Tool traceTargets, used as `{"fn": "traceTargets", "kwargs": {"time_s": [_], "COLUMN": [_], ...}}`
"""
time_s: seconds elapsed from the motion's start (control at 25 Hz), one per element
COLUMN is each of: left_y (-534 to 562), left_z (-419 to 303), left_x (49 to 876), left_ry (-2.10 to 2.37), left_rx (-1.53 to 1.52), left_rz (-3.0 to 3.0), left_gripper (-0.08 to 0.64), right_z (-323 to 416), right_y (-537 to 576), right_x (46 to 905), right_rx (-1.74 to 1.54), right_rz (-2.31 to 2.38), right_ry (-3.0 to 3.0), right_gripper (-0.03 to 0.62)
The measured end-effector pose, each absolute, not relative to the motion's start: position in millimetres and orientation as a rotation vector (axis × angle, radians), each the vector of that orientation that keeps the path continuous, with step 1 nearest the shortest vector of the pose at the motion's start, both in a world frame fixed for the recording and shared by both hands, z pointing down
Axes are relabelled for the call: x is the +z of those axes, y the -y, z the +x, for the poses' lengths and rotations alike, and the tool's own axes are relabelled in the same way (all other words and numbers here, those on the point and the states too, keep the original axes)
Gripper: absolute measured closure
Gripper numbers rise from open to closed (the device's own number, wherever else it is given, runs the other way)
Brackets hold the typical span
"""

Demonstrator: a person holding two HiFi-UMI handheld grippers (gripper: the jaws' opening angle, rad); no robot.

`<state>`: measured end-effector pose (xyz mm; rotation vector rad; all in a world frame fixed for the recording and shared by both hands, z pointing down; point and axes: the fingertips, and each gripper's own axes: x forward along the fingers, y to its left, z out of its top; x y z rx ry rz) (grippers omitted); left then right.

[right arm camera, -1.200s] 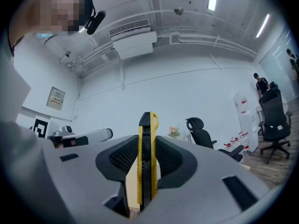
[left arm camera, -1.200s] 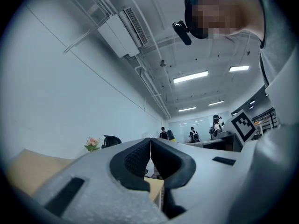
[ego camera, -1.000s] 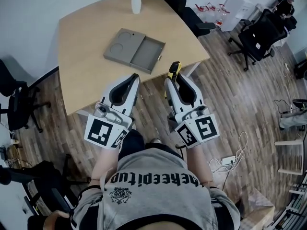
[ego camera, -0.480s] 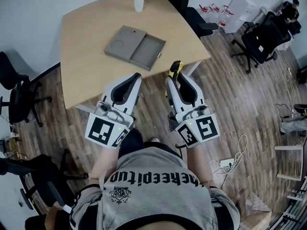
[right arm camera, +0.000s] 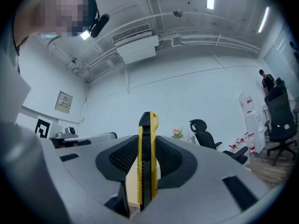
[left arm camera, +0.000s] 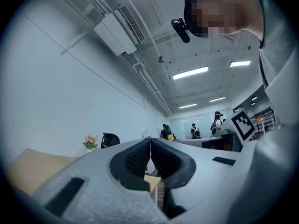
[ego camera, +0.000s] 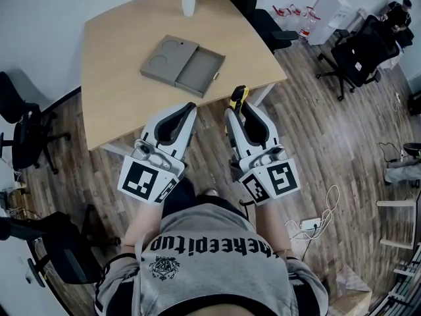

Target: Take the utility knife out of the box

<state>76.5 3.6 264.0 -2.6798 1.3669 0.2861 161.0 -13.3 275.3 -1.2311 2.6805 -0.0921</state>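
Little changed since second ago: our right gripper (ego camera: 237, 105) still clamps utility knife (ego camera: 239, 95), apart from open box (ego camera: 185, 66) at 11 o'clock. Left gripper (ego camera: 189, 108) pinched together, empty. We judge removal done.

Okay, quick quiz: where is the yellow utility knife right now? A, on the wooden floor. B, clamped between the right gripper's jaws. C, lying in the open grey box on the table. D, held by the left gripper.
B: the right gripper view shows the utility knife standing upright between the pads of the right gripper, while the box on the table lies open with its tray bare and the left gripper has its jaws together on nothing.
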Motion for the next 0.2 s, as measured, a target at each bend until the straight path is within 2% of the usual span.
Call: {"fn": "traceTargets", "kwargs": {"time_s": [0.2], "left_y": [0.8], "left_z": [79.9], "left_x": [267.3], "left_ry": [-1.366], "left_rx": [0.280], "left_rz": [-2.687], "left_gripper": [0.541], "right_z": [163.7], "right_y": [17.2], "right_x": [276.0], "right_rx": [-0.091], "right_rz": [-1.226], "right_ry": [-2.677], "right_gripper": [0.474]}}
